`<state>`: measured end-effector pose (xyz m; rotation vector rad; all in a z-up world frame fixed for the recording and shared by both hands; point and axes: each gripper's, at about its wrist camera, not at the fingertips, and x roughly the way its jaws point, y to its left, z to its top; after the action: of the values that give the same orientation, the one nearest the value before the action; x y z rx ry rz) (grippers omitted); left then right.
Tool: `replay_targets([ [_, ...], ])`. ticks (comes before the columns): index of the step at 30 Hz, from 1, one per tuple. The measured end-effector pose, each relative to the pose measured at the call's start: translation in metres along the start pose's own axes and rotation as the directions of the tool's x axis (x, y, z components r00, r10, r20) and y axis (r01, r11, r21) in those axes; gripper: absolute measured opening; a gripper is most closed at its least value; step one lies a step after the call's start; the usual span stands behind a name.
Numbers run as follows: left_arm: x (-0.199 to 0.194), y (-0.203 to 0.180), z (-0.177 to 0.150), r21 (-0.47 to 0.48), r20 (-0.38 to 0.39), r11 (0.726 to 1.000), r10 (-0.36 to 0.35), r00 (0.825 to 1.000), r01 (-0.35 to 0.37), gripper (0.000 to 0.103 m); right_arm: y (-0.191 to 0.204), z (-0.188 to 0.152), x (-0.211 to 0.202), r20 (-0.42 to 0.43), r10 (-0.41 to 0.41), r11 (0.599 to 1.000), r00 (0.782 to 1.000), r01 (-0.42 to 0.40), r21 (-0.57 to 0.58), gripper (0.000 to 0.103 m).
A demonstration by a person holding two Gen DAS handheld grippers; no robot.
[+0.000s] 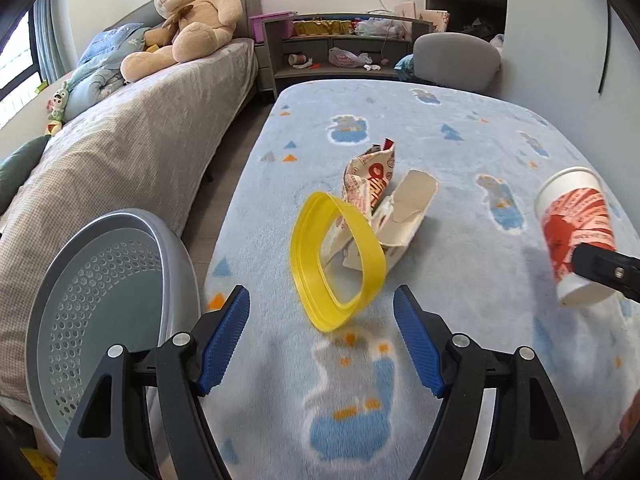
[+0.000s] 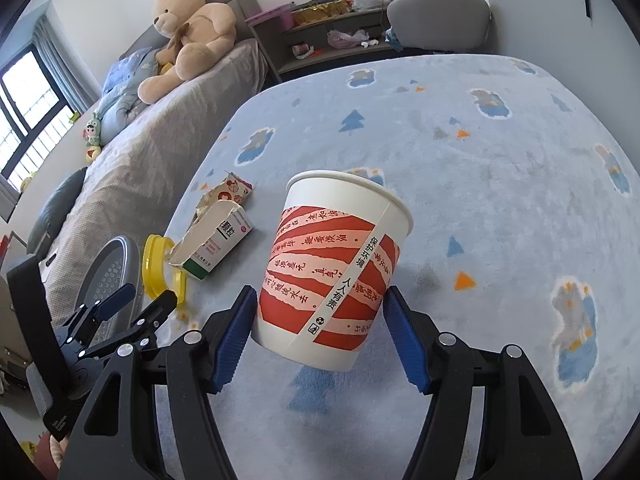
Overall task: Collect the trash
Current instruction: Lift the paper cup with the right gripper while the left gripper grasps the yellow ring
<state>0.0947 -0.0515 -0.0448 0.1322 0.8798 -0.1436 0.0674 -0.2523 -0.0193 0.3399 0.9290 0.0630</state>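
A yellow plastic ring (image 1: 336, 260) stands tilted on the blue blanket, leaning against a torn cardboard box (image 1: 408, 208) and a crumpled snack wrapper (image 1: 372, 176). My left gripper (image 1: 320, 336) is open just short of the ring, nothing between its blue pads. A red-and-white paper cup (image 2: 332, 272) hangs above the blanket with my right gripper (image 2: 320, 332) shut on its lower half. In the left wrist view the cup (image 1: 576, 232) shows at the right edge. The right wrist view has the ring (image 2: 154, 264), the box (image 2: 216, 244), the wrapper (image 2: 228, 192) and the left gripper (image 2: 146, 298) at left.
A grey perforated basket (image 1: 100, 300) stands off the blanket's left edge, beside the bed (image 1: 120, 152). A teddy bear (image 1: 188, 16) sits on the bed. A shelf (image 1: 340, 44) and a grey chair (image 1: 456, 56) stand beyond the blanket-covered table (image 1: 400, 120).
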Motion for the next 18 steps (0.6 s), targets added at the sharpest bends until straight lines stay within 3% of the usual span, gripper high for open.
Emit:
replay_targets([
  [6,0.012,-0.001,0.005,-0.013,0.007,1.000,0.014,1.000,-0.014,0.071,0.000,0.000,-0.002,0.001,0.021,1.000,1.000,-0.021,0.007,0.064],
  [8,0.014,0.000,0.005,-0.014,0.012,1.000,0.011,1.000,-0.011,0.062,0.001,0.000,-0.002,0.001,0.026,1.000,1.000,-0.026,0.007,0.064],
  [10,0.015,0.001,0.006,-0.020,0.003,1.000,-0.016,1.000,0.017,0.039,0.002,0.000,-0.002,0.001,0.030,1.000,1.000,-0.030,0.005,0.064],
  [13,0.013,0.002,0.004,-0.033,0.001,0.998,-0.051,0.999,0.051,0.016,0.003,-0.002,-0.002,-0.002,0.030,1.000,1.000,-0.030,-0.003,0.064],
  [18,0.001,0.005,0.002,-0.036,0.027,0.996,-0.080,0.996,0.081,0.014,0.003,-0.003,-0.003,-0.001,0.029,1.000,1.000,-0.029,-0.002,0.064],
])
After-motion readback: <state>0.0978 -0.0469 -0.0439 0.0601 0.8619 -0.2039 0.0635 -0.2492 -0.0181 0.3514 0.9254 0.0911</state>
